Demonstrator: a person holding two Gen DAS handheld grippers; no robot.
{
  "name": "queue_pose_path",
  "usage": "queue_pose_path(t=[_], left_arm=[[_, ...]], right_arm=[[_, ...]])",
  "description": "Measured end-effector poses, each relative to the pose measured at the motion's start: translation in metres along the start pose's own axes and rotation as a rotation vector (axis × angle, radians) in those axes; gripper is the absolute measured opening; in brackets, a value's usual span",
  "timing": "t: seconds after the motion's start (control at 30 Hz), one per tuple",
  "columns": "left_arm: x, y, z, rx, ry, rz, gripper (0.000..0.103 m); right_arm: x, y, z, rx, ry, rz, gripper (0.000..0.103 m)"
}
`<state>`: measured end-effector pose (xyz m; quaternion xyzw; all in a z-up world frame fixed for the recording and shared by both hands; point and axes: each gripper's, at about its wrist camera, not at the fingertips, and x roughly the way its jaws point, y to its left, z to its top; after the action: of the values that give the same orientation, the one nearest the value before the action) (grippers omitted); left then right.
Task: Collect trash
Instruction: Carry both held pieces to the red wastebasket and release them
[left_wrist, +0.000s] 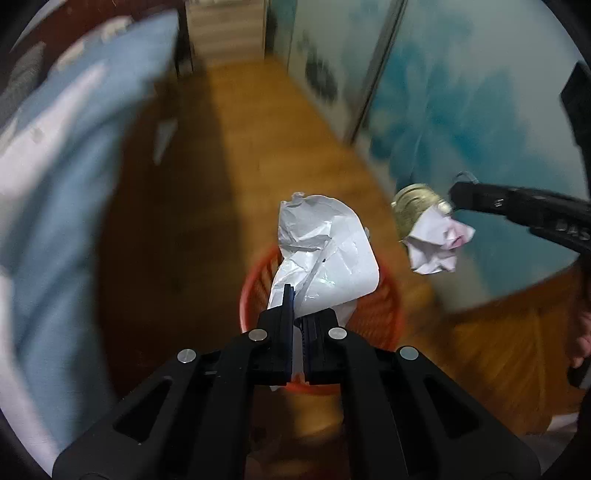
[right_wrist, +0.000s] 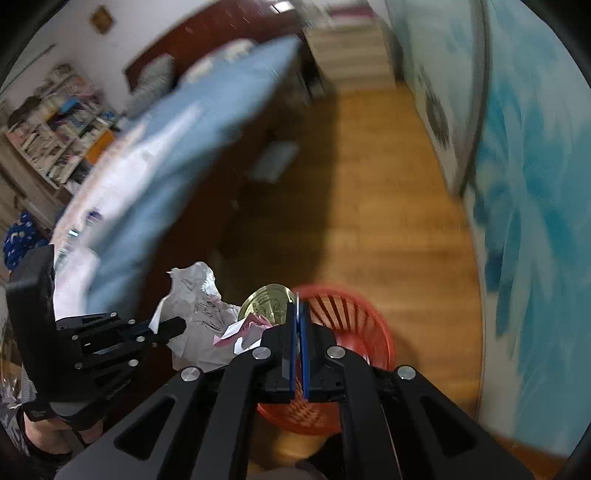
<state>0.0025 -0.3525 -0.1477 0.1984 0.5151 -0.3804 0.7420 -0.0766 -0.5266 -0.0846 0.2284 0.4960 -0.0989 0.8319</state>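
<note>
Blur smears much of both views, so the bed and the wall are hard to make out. The left gripper (left_wrist: 295, 295) is pinching one big crumpled white paper (left_wrist: 325, 251) and holds it right over the red basket (left_wrist: 384, 314). The paper hides most of the basket's inside, so I cannot tell what lies in it. The right gripper (right_wrist: 298, 306) has its jaws pressed together. In the left wrist view its tip seems to pinch a small crumpled paper with pink on it (left_wrist: 437, 242), and a gold round lid (left_wrist: 413, 206) hangs with it. I cannot tell if the lid is pinched too or only stuck to the paper. In the right wrist view both sit just left of the basket's rim, partly hidden behind the black fingers.

I count two grippers, two crumpled papers, one gold lid and one red basket. The basket stands on a wooden floor (left_wrist: 258, 140). A bed with blue and white bedding (right_wrist: 177, 122) is on the left. A wall with blue painted shapes (right_wrist: 535, 184) is on the right. A full bookshelf (right_wrist: 55, 122) stands far left.
</note>
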Motion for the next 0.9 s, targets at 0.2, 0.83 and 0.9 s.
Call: queue_pose_path(t=[0.2, 0.83, 0.9], left_arm=[[0.075, -0.022, -0.016, 0.058, 0.129, 0.039, 0.004], [0.088, -0.032, -0.019, 0.097, 0.136, 0.13, 0.088], [0.078, -0.028, -0.018, 0.073, 0.117, 0.128, 0.088]], right_arm=[[0.089, -0.046, -0.04, 0.057, 0.166, -0.036, 0.003], [0.124, -0.015, -0.034, -0.012, 0.216, -0.158, 0.022], [0.115, -0.017, -0.031, -0.011, 0.19, -0.181, 0.059]])
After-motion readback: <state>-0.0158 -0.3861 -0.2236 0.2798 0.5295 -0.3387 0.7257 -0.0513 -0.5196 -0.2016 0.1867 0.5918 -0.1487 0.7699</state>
